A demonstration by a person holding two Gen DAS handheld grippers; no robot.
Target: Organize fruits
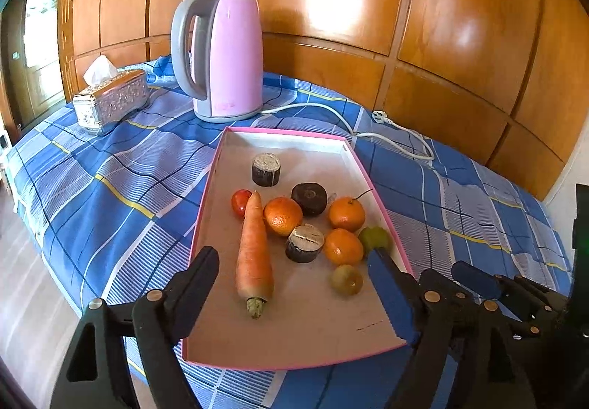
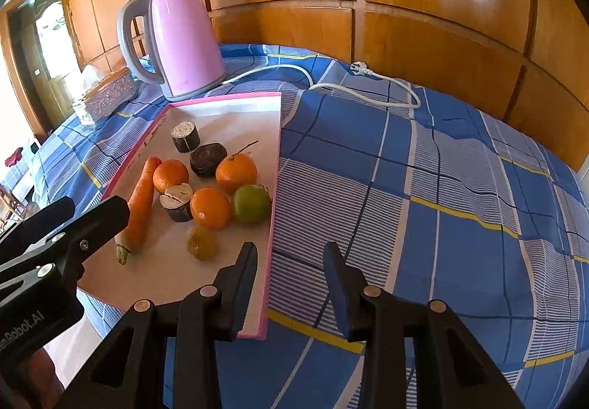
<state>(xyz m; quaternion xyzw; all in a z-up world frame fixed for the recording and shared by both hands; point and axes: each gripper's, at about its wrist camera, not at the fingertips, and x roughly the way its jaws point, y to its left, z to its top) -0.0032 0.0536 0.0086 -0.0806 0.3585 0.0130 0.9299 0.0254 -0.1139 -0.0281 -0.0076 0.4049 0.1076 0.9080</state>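
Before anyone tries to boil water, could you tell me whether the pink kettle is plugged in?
Unplugged. The kettle's white cord ends in a plug lying loose on the blue checked cloth, in no socket.

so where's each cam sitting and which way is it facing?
Left wrist: on the left gripper, angled down over the tray's near edge toward the kettle; its open fingers flank the carrot; right gripper shows at lower right.
Right wrist: on the right gripper, straddling the tray's right rim, nothing gripped; left gripper shows at lower left.
Shared: tray, carrot, kettle, cord.
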